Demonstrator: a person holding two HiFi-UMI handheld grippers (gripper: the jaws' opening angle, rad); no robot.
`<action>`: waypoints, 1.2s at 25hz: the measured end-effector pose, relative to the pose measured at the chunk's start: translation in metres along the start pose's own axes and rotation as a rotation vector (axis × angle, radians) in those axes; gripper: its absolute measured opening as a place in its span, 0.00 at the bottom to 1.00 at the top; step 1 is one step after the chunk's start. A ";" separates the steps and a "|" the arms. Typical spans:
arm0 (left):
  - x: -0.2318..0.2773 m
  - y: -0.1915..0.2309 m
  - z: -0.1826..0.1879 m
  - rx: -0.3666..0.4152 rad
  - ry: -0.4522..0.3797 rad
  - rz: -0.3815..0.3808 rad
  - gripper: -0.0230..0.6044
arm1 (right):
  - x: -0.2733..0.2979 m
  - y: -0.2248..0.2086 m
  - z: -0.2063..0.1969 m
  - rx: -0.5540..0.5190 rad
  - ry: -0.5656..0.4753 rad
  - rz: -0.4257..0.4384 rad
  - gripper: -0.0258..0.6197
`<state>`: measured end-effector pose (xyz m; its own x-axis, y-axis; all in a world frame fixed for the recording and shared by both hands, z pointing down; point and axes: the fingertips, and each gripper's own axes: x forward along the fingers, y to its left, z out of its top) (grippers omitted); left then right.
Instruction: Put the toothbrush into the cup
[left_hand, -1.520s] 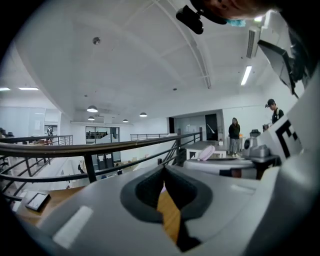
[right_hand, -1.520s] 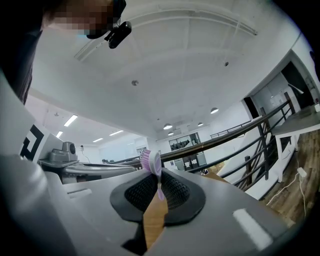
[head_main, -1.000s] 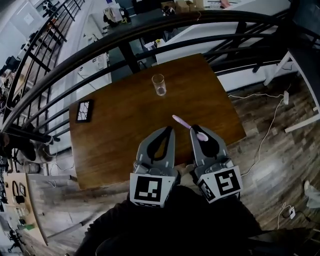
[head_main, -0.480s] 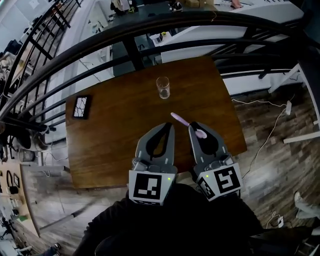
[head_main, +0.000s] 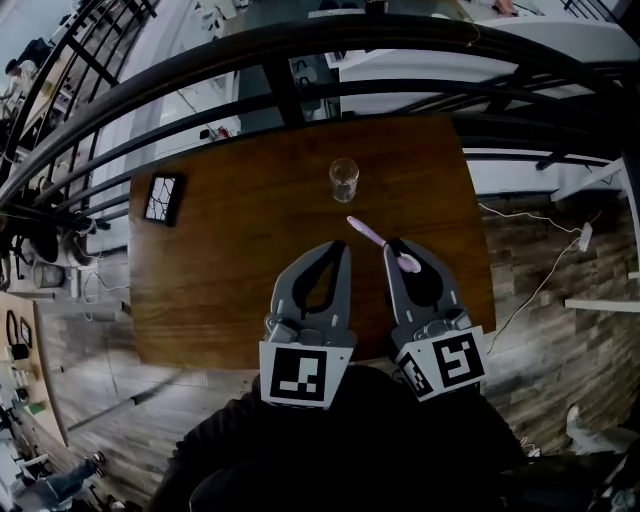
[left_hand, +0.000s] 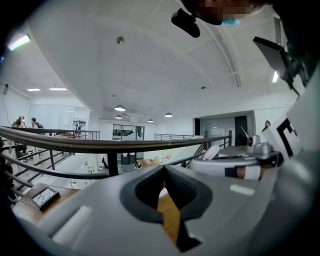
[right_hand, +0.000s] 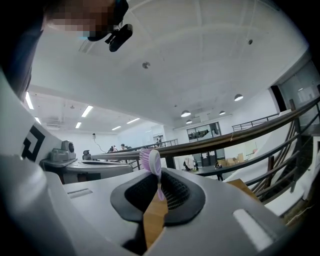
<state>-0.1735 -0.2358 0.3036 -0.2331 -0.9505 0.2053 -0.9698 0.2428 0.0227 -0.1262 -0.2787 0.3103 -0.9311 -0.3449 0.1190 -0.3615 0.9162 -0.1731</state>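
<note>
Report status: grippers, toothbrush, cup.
Right gripper shut on toothbrush, handle toward cup. Left gripper shut, empty. Cup upright on table; nothing between it and toothbrush.

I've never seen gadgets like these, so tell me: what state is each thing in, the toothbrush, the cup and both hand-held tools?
Right tool: shut on the toothbrush.
Left tool: shut, holding nothing.
Toothbrush: held above the table, handle pointing toward the cup.
Cup: upright on the table, empty.
</note>
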 end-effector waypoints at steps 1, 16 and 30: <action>0.005 0.005 -0.001 -0.005 0.004 0.009 0.05 | 0.007 -0.001 0.000 -0.004 0.004 0.007 0.08; 0.069 0.049 -0.020 -0.078 0.087 0.069 0.05 | 0.085 -0.029 -0.008 -0.005 0.091 0.047 0.08; 0.110 0.081 -0.064 -0.163 0.215 0.083 0.05 | 0.136 -0.051 -0.042 0.022 0.173 0.032 0.08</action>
<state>-0.2732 -0.3089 0.3902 -0.2736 -0.8675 0.4154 -0.9198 0.3622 0.1507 -0.2322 -0.3641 0.3768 -0.9205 -0.2734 0.2792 -0.3344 0.9208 -0.2006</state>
